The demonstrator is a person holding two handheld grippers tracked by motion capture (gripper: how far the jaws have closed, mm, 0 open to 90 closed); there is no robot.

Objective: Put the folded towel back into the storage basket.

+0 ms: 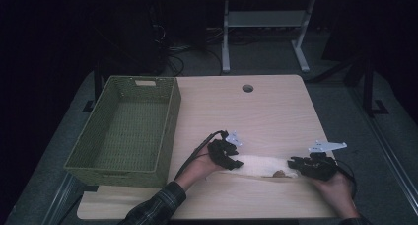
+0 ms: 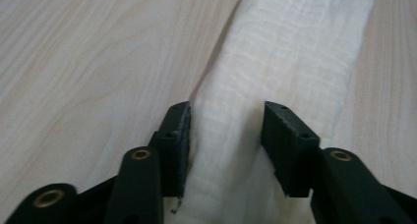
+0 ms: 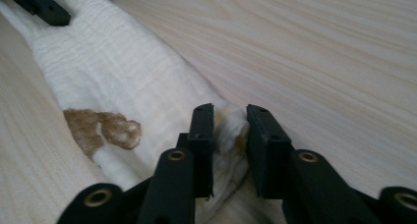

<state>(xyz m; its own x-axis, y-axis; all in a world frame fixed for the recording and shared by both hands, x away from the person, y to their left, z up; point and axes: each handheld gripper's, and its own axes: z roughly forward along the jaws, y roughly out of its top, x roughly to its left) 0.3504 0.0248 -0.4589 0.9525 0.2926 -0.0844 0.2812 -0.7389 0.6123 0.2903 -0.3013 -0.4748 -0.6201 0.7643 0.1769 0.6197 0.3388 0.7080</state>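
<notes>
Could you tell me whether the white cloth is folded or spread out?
Folded: the cloth lies as a narrow layered strip between both tongs.

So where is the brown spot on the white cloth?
The brown spot sits near the right end of the white cloth in the high view, close to the right gripper, on the table edge nearest the person.

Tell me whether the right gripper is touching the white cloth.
Touching. In the right gripper view, the right gripper has both jaws pinching a bunched end of the white cloth.
</notes>
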